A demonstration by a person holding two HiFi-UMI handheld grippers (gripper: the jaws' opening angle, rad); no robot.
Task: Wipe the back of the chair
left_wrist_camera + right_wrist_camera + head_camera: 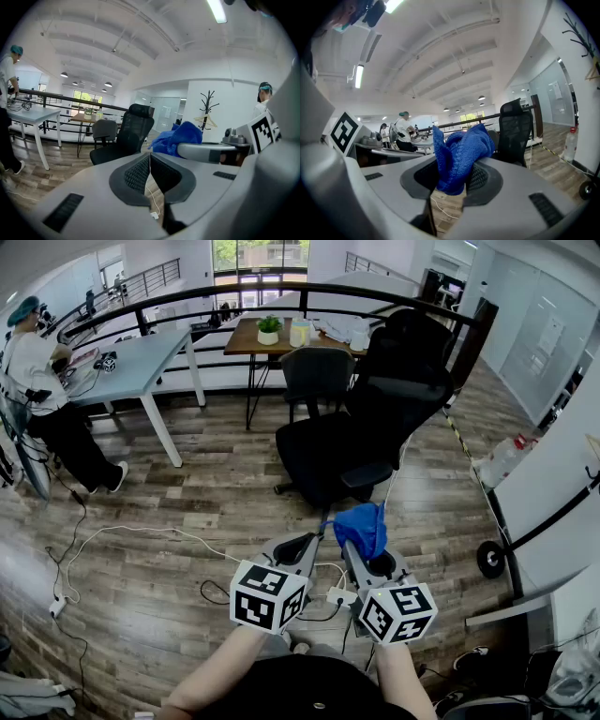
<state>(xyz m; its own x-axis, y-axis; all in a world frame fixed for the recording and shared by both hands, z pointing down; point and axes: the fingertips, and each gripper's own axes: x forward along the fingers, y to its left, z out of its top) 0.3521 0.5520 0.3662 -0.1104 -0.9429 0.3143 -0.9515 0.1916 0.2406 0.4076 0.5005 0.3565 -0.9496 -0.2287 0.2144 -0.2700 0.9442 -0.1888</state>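
The cloth (459,154) looks soft and light, clamped mid-bunch in the right gripper's (452,176) jaws. The left gripper's (150,161) jaws are together, empty.

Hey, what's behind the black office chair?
Behind the black office chair stands a smaller grey chair at a wooden desk carrying a potted plant. Its backrest covers the desk's right end.

Open office loft: wood-plank floor (187,512) crossed by white cables (122,535); white table (141,357) at left, wooden desk (246,337) bearing a potted plant (269,329), before a curved black railing (281,289); windows (258,254) beyond; strip light (216,10) on the white ceiling
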